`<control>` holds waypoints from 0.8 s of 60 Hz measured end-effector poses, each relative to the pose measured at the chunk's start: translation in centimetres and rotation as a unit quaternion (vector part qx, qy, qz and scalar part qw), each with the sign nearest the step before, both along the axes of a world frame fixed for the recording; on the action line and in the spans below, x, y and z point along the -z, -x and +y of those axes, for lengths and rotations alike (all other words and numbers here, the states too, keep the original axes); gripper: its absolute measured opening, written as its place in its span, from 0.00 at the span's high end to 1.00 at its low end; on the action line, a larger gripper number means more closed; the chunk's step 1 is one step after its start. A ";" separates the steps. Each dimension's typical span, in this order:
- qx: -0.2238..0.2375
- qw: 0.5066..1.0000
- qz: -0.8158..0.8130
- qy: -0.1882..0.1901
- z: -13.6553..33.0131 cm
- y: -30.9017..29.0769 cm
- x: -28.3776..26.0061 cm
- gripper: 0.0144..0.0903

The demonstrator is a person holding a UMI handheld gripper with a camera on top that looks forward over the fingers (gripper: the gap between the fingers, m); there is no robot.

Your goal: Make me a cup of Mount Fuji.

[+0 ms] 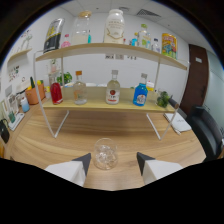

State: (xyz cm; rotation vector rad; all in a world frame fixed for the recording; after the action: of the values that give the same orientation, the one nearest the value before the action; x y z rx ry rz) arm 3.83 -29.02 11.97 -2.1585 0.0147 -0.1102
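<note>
A wide-angle view looks forward along a hand-held gripper (114, 161) over a wooden desk (60, 142). The jaws are spread wide, their dark pointed tips apart at either side of a glass (105, 153), with clear gaps on both sides. Nothing is pinched.

The glass stands upright on the desk, between and just ahead of the tips. It is a short, clear, rounded tumbler holding what look like ice cubes. It will likely feel fairly heavy for its size, rigid, smooth and slippery, possibly wet from the ice, and it is breakable. The safest hold is probably around the widest part of the body, squeezed gently and kept level so the ice stays in.

Beyond the glass stands a two-tier rack (107, 106) with pale wooden boards on thin white metal legs. On the lower board, from left to right, stand a red bottle (56, 92), a clear bottle (79, 88) with an orange cap, a white bottle (113, 88) with a red-and-white label, and a blue bottle (141, 92). These are probably the ingredients for the drink; their labels are too small to read. A small green plant (163, 99) sits at the right end. The top board carries larger jars and bottles, among them a tall white container (114, 26).

At the far left an orange pot (33, 94) stands on the desk. At the right is a dark chair (208, 131).
</note>
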 end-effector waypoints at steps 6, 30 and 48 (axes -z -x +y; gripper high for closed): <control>0.005 1.000 0.001 -0.003 -0.1 -0.3 -0.1 0.06; -0.010 0.995 0.049 -0.085 -1.2 5.4 -2.9 0.07; -0.037 0.981 0.042 -0.187 9.8 10.3 -8.5 0.07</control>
State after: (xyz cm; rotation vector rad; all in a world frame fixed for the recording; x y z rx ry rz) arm -6.44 -19.24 20.46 -1.7840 0.0034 0.0260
